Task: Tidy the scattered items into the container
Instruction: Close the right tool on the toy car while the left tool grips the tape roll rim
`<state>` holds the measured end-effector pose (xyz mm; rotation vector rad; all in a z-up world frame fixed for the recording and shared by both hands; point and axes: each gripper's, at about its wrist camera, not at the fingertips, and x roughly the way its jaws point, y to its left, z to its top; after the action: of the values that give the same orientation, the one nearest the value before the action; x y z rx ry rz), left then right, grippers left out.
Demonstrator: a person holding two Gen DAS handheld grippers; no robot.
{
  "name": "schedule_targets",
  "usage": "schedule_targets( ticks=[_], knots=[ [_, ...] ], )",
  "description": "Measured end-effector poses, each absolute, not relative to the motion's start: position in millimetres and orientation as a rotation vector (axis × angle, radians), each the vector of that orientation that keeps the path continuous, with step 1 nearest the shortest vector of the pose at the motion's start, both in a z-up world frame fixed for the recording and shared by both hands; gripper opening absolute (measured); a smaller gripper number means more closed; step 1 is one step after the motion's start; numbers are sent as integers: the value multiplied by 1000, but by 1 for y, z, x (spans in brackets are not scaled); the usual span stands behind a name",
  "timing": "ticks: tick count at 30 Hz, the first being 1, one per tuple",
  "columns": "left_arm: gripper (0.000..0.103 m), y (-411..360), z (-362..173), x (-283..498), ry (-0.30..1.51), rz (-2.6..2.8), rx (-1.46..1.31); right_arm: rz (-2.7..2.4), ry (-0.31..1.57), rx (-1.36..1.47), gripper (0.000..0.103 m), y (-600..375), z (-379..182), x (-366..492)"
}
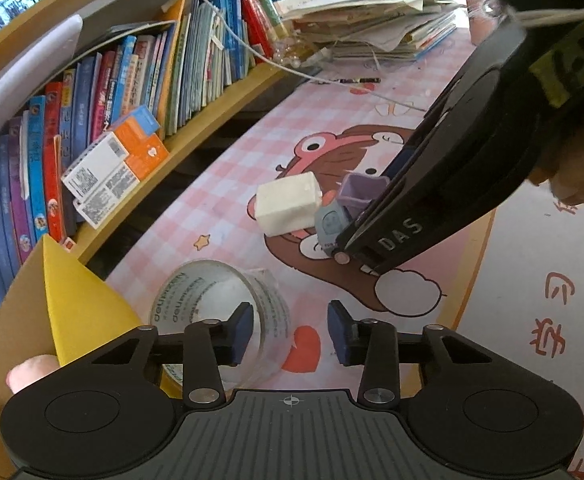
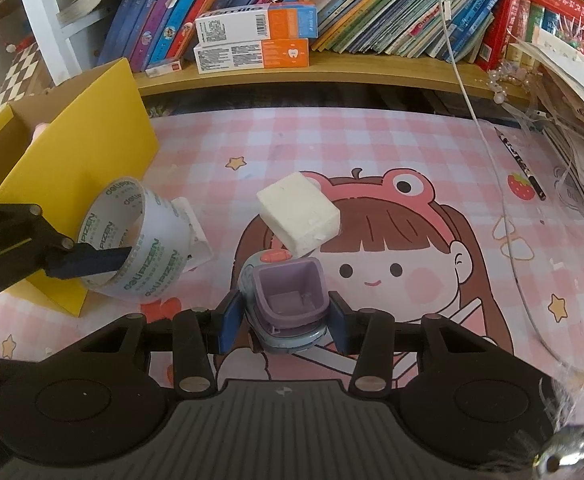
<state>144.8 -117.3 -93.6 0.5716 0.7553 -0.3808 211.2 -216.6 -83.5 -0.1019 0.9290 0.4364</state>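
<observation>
**A crowded desk under a shelf of books**

A pink checked desk mat (image 2: 372, 144) printed with a cartoon girl in a frog hat covers the desk. Behind the mat runs a wooden shelf (image 2: 332, 74) packed with leaning books (image 2: 372, 8). Two orange-and-white cartons (image 2: 251, 40) lie on that shelf. Right of the mat sits a stack of papers (image 2: 572, 92). Daylight is bright.

Glossy clear tape roll (image 2: 135, 240), matt cardboard box (image 2: 71, 152), plastic toy (image 2: 287, 300).
</observation>
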Motion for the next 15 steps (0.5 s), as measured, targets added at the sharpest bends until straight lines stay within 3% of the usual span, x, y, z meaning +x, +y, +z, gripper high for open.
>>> schedule_targets(
  ticks=[9,15],
  knots=[
    [5,-115,-99,150,781,-382,558,422,937,-91,42,-220,-85,210],
    [6,-114,-92,144,778,-425,517,418,921,-86,42,-222,-79,204]
  ],
)
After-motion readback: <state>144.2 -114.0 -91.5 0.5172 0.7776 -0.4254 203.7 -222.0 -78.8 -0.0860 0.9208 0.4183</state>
